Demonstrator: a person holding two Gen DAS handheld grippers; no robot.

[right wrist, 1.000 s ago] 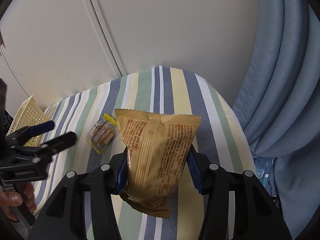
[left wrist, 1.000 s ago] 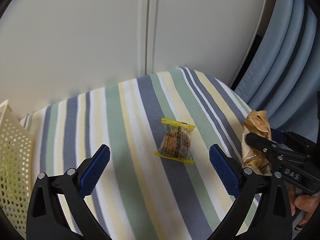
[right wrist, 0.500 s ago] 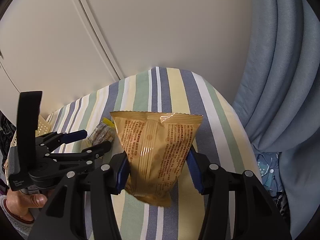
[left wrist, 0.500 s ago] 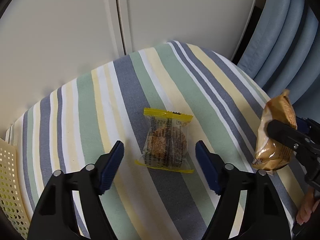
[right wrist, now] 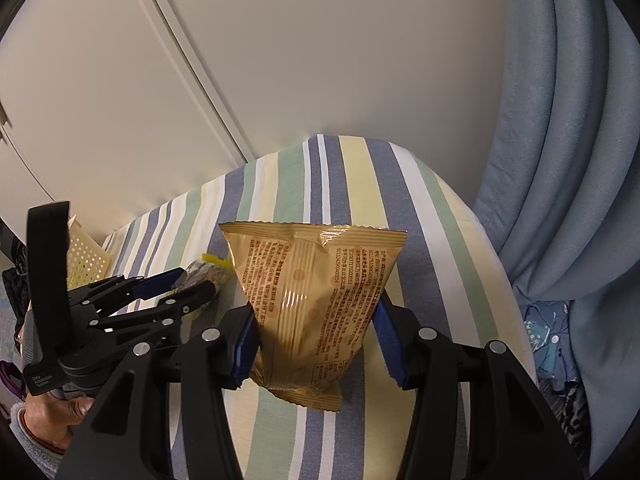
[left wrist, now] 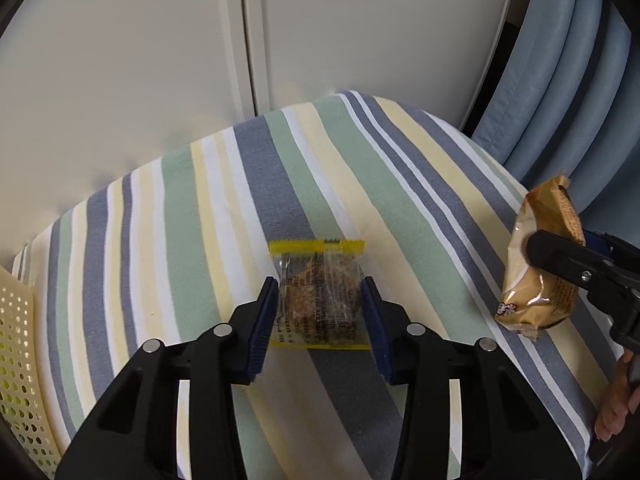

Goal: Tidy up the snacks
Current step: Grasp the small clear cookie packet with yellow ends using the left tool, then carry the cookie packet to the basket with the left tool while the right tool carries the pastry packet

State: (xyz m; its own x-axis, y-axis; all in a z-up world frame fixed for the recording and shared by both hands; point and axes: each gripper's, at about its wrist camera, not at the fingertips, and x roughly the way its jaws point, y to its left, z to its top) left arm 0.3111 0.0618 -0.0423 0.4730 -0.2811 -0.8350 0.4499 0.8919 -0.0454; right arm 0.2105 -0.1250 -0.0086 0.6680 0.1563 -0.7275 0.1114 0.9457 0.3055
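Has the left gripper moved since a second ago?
Yes. The left gripper has advanced along the striped cloth and closed around the yellow-edged snack packet, which it earlier hung short of.

Snack packets: two
- one small clear packet with yellow ends [left wrist: 318,300], between pads of left tongs [left wrist: 320,312], lying on cloth
- one larger tan packet [right wrist: 316,304], between pads of right tongs [right wrist: 316,344], held above cloth

Tongs: two, one per hand; blue pads, two per tong

Perforated cream baskets: one [left wrist: 18,364], left of left tongs, only part in view

Striped cloths: one [left wrist: 192,208], under both tongs

Blue curtains: one [right wrist: 580,160], right of right tongs

Hands seen: two, each partly in view
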